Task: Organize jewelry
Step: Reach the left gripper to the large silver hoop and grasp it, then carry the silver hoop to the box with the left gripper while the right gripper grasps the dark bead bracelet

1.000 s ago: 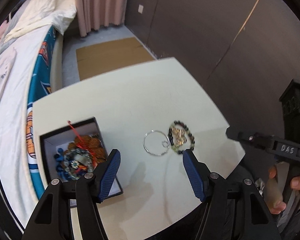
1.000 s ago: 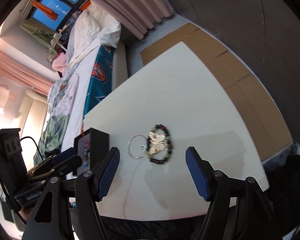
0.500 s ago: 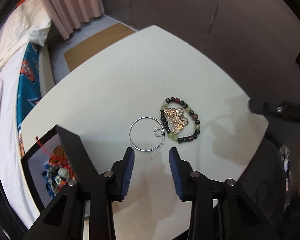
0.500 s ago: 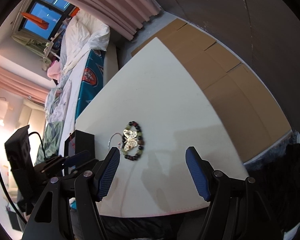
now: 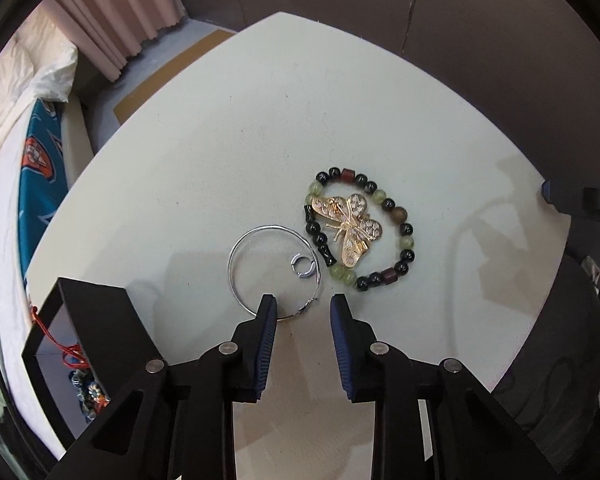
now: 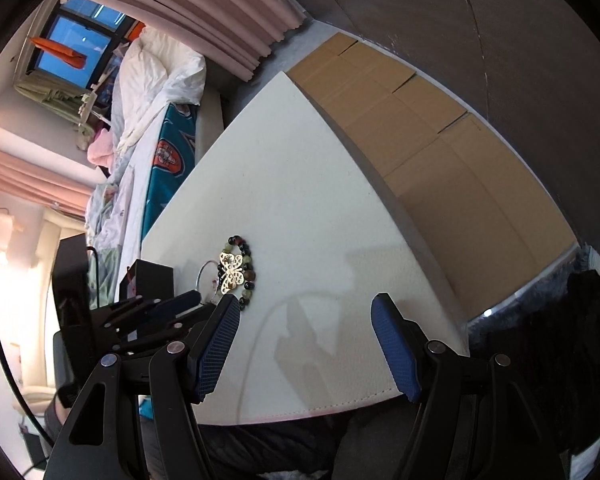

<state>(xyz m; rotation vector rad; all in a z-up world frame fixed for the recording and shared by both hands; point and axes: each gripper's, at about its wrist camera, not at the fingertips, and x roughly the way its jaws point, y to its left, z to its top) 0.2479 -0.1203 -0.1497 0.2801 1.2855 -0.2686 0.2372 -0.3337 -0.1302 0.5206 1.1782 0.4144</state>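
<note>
On the white table (image 5: 220, 160) lies a thin silver hoop (image 5: 230, 264) with a small silver ring (image 5: 300, 276) inside it. Beside it to the right, a gold butterfly brooch (image 5: 348, 228) rests inside a bracelet of dark and green beads (image 5: 406, 229). My left gripper (image 5: 303, 302) points steeply down over the hoop's near rim. Its jaws are closing, the wire and clasp lie between them, and the pads do not press on it. My right gripper (image 6: 306, 308) hangs open and empty over the table's near edge, right of the bracelet (image 6: 249, 276).
An open black jewelry box (image 5: 100, 320) holding beaded pieces and a red cord stands at the left gripper's left. A bed (image 6: 140, 100) and pink curtains lie beyond the table. Flattened cardboard (image 6: 440, 140) covers the floor to the right.
The left gripper swung from the box side to the hoop, dropped closer to the table and narrowed its jaws a lot. The right gripper sank a little and stayed wide.
</note>
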